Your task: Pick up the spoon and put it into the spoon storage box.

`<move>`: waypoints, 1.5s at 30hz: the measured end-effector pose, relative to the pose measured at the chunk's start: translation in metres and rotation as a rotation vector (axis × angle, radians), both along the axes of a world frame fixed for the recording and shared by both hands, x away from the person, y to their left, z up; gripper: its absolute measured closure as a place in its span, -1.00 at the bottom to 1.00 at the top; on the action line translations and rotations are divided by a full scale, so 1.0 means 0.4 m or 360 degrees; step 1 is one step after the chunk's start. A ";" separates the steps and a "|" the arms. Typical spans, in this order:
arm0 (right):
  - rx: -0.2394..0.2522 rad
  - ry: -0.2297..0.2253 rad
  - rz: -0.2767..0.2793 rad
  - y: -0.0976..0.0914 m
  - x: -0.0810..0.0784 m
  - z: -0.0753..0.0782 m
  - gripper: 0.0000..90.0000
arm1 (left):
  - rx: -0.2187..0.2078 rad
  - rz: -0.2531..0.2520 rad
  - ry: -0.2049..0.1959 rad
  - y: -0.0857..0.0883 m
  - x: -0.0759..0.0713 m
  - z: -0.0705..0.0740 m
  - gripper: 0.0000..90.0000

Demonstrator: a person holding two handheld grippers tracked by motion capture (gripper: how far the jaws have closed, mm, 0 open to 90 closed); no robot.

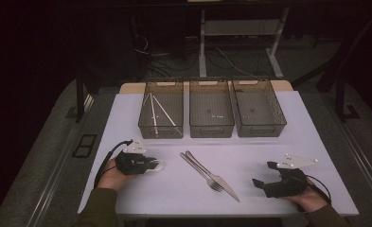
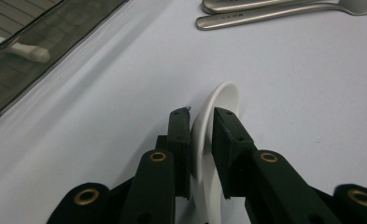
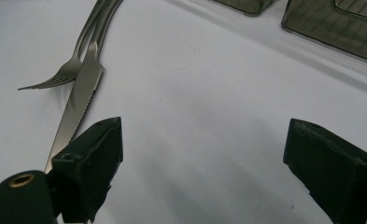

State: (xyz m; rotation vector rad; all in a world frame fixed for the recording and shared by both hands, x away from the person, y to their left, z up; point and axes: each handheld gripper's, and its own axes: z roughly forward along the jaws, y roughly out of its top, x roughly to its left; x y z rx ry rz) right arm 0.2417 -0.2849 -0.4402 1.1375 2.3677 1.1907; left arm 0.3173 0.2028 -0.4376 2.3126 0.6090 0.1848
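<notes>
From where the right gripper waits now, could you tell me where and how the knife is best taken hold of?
I would take the knife by its handle, the far end up the table, coming from above with the jaws across its narrow width. It lies flat, so only the thin edges offer purchase. The fork crosses it along the handle, so grip carefully. The right gripper stands open and near the blade tip.

The table [image 1: 269,142] is plain pale lilac-white, and beyond it stand three smoky grey see-through bins [image 1: 211,115] with a fine grid pattern on their floors; white sticks [image 1: 156,109] lie in the left bin. Nearer than the bins, the fork [image 1: 200,171] and knife [image 1: 221,182] are silvery steel. Both grippers are black with brass-coloured rivets, the left gripper [image 2: 202,135] around a white spoon [image 2: 218,112], the right gripper [image 3: 204,154] topped by a grey plate [image 1: 295,162].
</notes>
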 end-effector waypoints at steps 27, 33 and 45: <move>0.0003 -0.0014 -0.0009 -0.005 0.001 0.002 -0.73 | 0.0041 -0.0023 -0.0039 -0.037 -0.009 0.035 0.82; 0.0003 -0.0011 0.0007 -0.004 0.000 0.001 -0.73 | 0.0020 -0.0041 -0.0057 -0.059 -0.008 0.050 0.82; 0.0029 -0.0012 -0.0009 -0.006 0.002 0.003 -0.73 | -0.0099 -0.0116 -0.0123 -0.124 0.017 0.107 0.82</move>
